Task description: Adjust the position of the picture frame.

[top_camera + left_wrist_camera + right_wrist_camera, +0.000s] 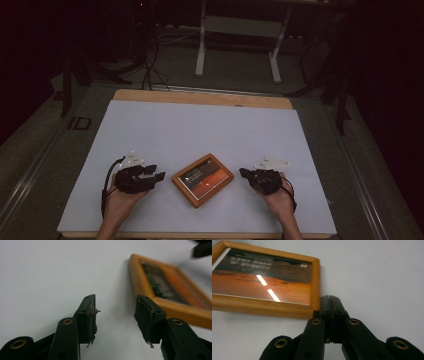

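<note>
flatly, 1 wooden picture frame [202, 180] on white table [200, 130], left claw [156, 173] open, right claw [243, 172] closed, empty

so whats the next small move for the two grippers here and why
Probably nudge the shut right gripper against the near corner of the wooden picture frame. Its jaws are pressed together with nothing between them, their tip right by that corner, so pushing suits it better than gripping. The left gripper waits open beside the frame's other side, placed to brace or catch it.
</note>
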Motion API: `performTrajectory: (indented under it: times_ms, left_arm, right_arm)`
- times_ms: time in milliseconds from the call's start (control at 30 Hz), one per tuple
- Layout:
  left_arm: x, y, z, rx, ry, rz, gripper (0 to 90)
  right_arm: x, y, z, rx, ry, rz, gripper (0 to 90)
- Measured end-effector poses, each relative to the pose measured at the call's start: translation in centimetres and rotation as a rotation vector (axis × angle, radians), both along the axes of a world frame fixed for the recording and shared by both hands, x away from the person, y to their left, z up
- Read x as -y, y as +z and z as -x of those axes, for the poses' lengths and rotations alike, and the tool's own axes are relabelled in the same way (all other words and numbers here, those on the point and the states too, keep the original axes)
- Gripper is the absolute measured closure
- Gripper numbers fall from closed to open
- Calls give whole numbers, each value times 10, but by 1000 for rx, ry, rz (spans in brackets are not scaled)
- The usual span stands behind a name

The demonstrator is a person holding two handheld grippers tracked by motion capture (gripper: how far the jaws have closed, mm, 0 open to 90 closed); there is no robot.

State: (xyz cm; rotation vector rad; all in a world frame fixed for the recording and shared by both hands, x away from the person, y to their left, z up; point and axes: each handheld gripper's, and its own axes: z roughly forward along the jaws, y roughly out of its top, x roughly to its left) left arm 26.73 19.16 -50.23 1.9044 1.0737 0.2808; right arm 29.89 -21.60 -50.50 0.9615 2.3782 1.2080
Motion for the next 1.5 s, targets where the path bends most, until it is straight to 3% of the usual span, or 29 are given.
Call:
performTrajectory:
  times_ms: [100, 533, 933, 1500]
  left_arm:
    - [1, 4, 3, 2, -13, 25, 511]
    - [11, 6, 6, -9, -55, 43, 498]
    - [22, 4, 6, -39, -94, 57, 487]
    - [40, -3, 8, -92, -139, 68, 447]
  right_arm:
    - [-6, -2, 0, -8, 22, -6, 900]
    - [-36, -10, -1, -26, 87, 6, 900]
    - [-44, -15, 0, -33, 112, 9, 900]
    - [-41, -16, 3, -42, 138, 3, 900]
